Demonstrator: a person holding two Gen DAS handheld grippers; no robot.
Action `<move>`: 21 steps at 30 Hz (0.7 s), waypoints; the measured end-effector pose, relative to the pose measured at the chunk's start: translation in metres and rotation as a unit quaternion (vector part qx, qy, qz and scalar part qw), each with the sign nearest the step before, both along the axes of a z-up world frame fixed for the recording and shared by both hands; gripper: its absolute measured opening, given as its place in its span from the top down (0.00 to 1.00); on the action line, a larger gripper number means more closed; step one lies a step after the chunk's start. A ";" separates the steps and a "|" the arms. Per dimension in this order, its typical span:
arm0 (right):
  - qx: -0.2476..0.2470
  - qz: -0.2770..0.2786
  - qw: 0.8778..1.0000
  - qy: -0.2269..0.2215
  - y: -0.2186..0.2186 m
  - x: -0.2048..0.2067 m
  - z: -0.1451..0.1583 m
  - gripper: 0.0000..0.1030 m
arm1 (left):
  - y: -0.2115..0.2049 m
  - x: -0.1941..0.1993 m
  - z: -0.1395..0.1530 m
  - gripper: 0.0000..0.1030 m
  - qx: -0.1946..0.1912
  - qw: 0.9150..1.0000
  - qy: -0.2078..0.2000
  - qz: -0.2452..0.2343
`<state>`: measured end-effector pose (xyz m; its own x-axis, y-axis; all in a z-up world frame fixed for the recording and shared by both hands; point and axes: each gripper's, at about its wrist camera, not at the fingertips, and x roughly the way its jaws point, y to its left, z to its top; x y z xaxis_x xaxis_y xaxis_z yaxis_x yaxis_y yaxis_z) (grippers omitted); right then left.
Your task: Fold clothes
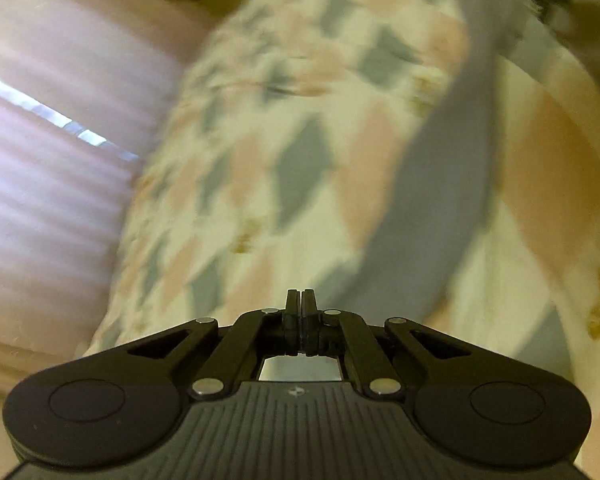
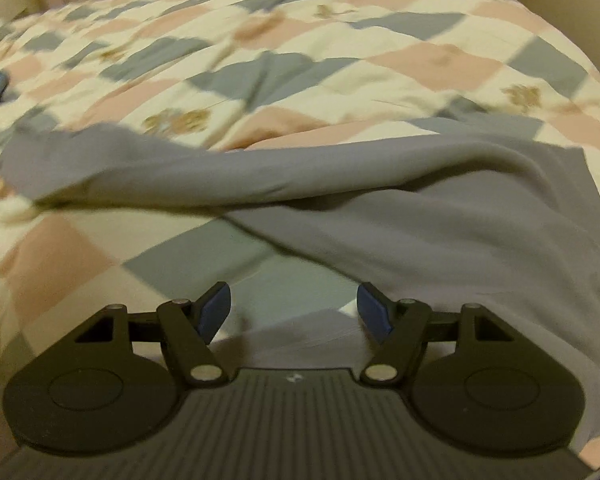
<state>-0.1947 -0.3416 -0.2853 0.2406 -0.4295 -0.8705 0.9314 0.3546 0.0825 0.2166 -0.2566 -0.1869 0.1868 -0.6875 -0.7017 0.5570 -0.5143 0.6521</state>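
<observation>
Grey garment (image 1: 432,184) runs as a long blurred band across the checked quilt (image 1: 284,152) in the left wrist view — left tongs (image 1: 300,300) pressed together w/ nothing visibly between the tips. Pink curtain (image 1: 60,120) at left, blurred. Right wrist view: same grey garment (image 2: 380,208) lies on the quilt (image 2: 260,40) of the bed, folded over itself, one edge raised and blurred at left. Right tongs (image 2: 296,308) spread wide — blue pads (image 2: 214,310) just beside the cloth's near edge, not gripping it.
</observation>
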 end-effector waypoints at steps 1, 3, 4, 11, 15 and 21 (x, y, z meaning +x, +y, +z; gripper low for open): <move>0.003 -0.012 1.000 -0.005 -0.004 -0.001 0.000 0.35 | -0.003 0.004 -0.005 0.96 0.012 0.999 -0.032 -0.013; 0.009 -0.028 0.999 -0.027 -0.010 0.000 0.000 0.35 | -0.002 0.008 -0.033 0.87 0.036 0.995 -0.089 -0.038; 0.013 -0.036 0.999 -0.038 -0.013 0.000 0.000 0.33 | 0.000 0.008 -0.051 0.85 0.054 0.992 -0.104 -0.050; 0.020 0.000 1.000 -0.024 -0.009 0.012 -0.009 0.28 | 0.025 0.003 -0.158 0.61 0.092 0.974 -0.167 -0.119; 0.030 -0.006 0.999 -0.023 -0.010 0.013 -0.016 0.27 | 0.024 0.011 -0.192 0.54 0.088 0.963 -0.201 -0.155; 0.034 -0.016 0.999 -0.016 -0.014 0.016 -0.021 0.26 | 0.002 0.016 -0.155 0.97 0.085 0.980 -0.125 -0.125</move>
